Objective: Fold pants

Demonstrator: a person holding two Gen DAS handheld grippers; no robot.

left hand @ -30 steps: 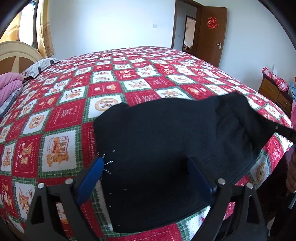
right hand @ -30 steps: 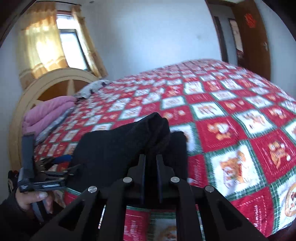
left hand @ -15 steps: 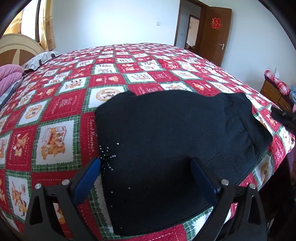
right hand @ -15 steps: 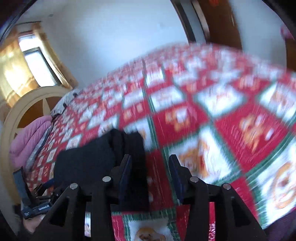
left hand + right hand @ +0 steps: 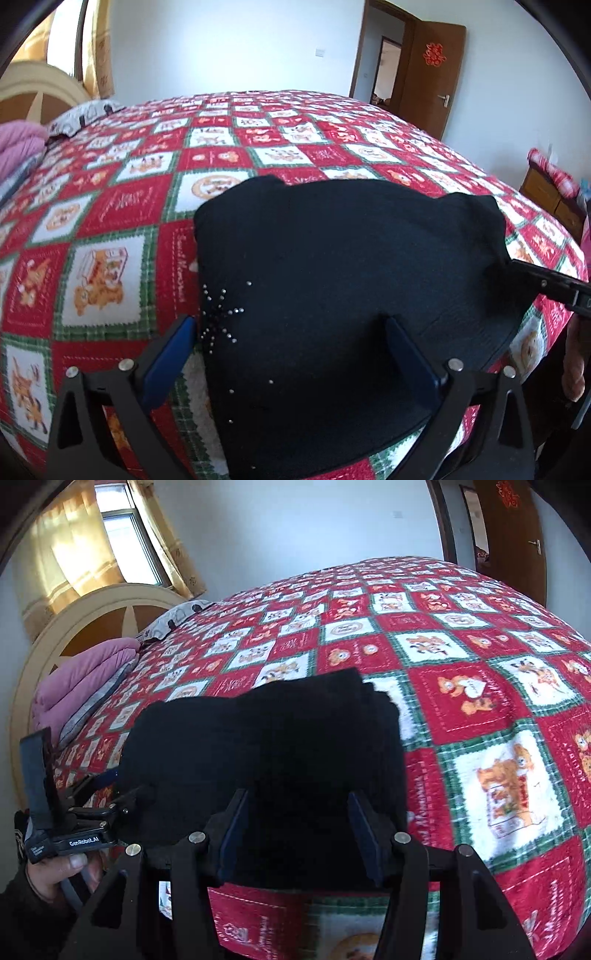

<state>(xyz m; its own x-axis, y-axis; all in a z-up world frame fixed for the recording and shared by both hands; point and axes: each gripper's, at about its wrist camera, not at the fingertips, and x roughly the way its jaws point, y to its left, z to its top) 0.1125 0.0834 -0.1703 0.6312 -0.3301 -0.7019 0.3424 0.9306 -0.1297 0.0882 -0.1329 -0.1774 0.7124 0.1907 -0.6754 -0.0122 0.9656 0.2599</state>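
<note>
The black pants (image 5: 340, 280) lie folded into a thick rectangle near the front edge of the bed; small rhinestones mark their left side. They also show in the right wrist view (image 5: 266, 738). My left gripper (image 5: 291, 354) is open, its blue fingers spread over the near part of the pants, holding nothing. My right gripper (image 5: 299, 834) is open too, its fingers either side of the pants' near edge, holding nothing. The right gripper's body shows at the right edge of the left wrist view (image 5: 546, 284). The left gripper, in a hand, shows in the right wrist view (image 5: 74, 823).
The bed is covered by a red, white and green patchwork quilt (image 5: 258, 140). Pink folded bedding (image 5: 81, 690) and a pillow lie by the cream headboard (image 5: 110, 609). A wooden cabinet (image 5: 550, 192) stands right of the bed, an open brown door (image 5: 432, 70) behind.
My right gripper has let go of the raised corner of the pants and opened. The pants now lie flat. The left gripper stays open over them.
</note>
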